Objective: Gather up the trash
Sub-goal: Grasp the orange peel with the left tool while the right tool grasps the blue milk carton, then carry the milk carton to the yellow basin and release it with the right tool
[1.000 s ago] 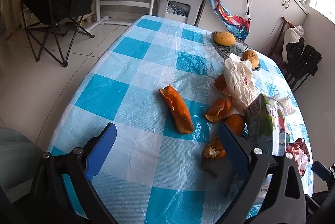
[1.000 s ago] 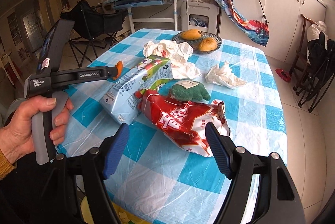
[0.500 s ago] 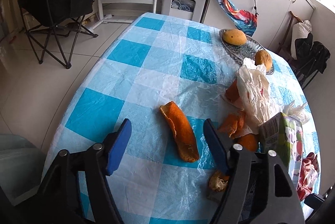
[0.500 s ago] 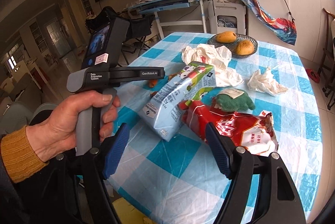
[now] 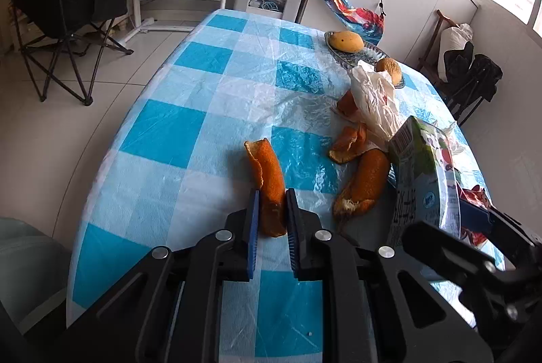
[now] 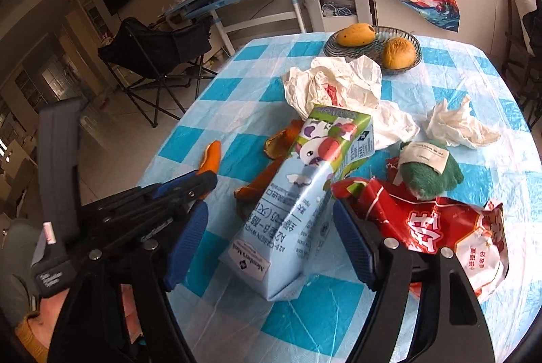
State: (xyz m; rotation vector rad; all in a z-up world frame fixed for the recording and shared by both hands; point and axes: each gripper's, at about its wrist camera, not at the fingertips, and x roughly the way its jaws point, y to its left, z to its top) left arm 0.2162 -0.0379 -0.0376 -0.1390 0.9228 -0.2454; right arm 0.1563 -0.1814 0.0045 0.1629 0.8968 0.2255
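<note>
- The long orange peel [image 5: 269, 180] lies on the checked tabletop [image 5: 176, 139] with its near end pinched between the blue pads of the left gripper [image 5: 272, 210], whose jaws are drawn in narrow on it; the rest of the strip reaches straight ahead of the fingertips.
- Just to the right of that gripper lie more peel pieces [image 5: 362, 183], and past them a crumpled white plastic bag [image 5: 376, 98].
- The milk carton [image 6: 298, 193] lies tilted between the fingers of the right gripper [image 6: 271, 241], which stands wide; its pads flank the carton's lower half, apart from its sides.
- Right of that gripper, touching the carton, is a red snack bag [image 6: 440, 227]; ahead of it a green cloth [image 6: 430, 173] and a wadded tissue [image 6: 454, 125].
- Far ahead sits a fruit dish [image 6: 372, 53].
</note>
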